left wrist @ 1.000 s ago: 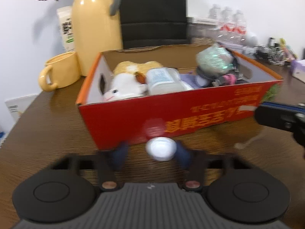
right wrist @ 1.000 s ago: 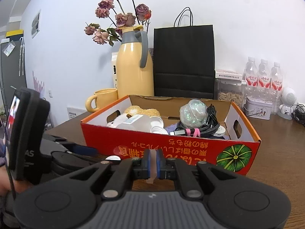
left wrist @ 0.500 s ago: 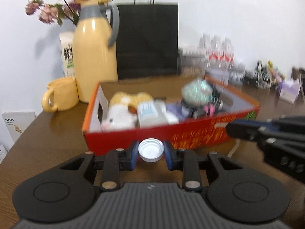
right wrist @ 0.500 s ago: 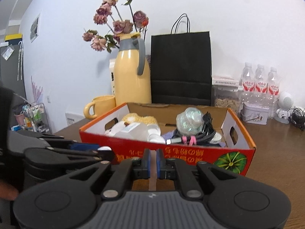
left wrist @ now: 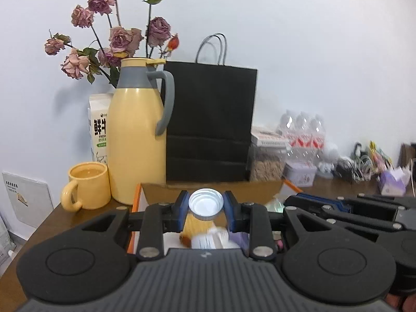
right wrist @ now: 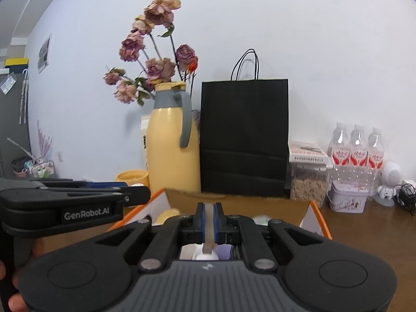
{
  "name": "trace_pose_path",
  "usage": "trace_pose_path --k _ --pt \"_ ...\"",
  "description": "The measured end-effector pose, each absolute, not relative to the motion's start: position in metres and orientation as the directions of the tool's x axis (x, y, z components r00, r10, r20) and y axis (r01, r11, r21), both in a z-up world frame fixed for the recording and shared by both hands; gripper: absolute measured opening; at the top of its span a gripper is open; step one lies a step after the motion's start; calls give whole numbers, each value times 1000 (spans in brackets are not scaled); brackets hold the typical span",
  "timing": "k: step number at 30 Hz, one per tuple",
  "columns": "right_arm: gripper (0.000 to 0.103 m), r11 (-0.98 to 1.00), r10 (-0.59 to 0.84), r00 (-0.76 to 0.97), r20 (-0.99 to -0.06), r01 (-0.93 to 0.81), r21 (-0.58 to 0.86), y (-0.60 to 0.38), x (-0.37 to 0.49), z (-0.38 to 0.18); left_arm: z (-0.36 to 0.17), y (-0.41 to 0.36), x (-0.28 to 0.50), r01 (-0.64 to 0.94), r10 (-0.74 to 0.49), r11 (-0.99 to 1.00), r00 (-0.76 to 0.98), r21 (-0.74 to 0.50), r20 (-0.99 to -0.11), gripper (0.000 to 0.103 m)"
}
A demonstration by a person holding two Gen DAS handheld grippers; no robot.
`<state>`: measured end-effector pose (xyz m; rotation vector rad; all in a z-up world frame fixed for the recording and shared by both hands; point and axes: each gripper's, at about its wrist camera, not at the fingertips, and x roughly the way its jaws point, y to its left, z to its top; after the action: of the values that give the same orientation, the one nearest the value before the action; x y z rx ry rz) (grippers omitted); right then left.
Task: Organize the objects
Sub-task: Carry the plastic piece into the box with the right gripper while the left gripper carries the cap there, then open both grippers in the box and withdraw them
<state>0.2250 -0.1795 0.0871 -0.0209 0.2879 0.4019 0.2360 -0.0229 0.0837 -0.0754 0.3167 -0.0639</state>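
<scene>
L fingers (left wrist: 206, 213) are gripping round white plastic bottle cap (left wrist: 206, 205) above orange cardboard box (left wrist: 208, 191); R fingers (right wrist: 209, 222) are clamping thin pale flat strip (right wrist: 208, 230).

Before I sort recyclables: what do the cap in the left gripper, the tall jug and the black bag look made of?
Cap: likely plastic, white with a ridged rim.
Jug: apparently matte yellow plastic or coated metal, smooth, with a grey handle.
Bag: matte black paper, with creased folds and cord handles.
</scene>
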Motion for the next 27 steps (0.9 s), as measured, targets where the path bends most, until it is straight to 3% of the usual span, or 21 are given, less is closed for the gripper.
trace_pose_path --k 8,14,19,21,24,27 --pt "5 934 356 887 -294 -348 79 -166 281 83 77 -17 285 -4 -39 992 938 -124 -343 29" --pt "6 939 340 871 -354 -332 87 -163 314 57 59 -13 314 -23 -23 993 919 -113 -393 29" --pt "11 943 330 863 -382 -320 92 -168 321 47 51 -12 322 -24 -16 996 909 -90 -416 30" --pt "25 950 310 869 -385 -301 86 -171 322 46 51 -12 320 -35 0 996 911 -77 -412 34" --pt "50 958 282 878 -386 -278 68 -174 320 46 52 -12 319 -46 15 997 916 -66 -400 54" --pt "63 965 254 890 -379 -257 44 -176 318 45 54 -11 316 -72 46 996 922 -53 -384 77"
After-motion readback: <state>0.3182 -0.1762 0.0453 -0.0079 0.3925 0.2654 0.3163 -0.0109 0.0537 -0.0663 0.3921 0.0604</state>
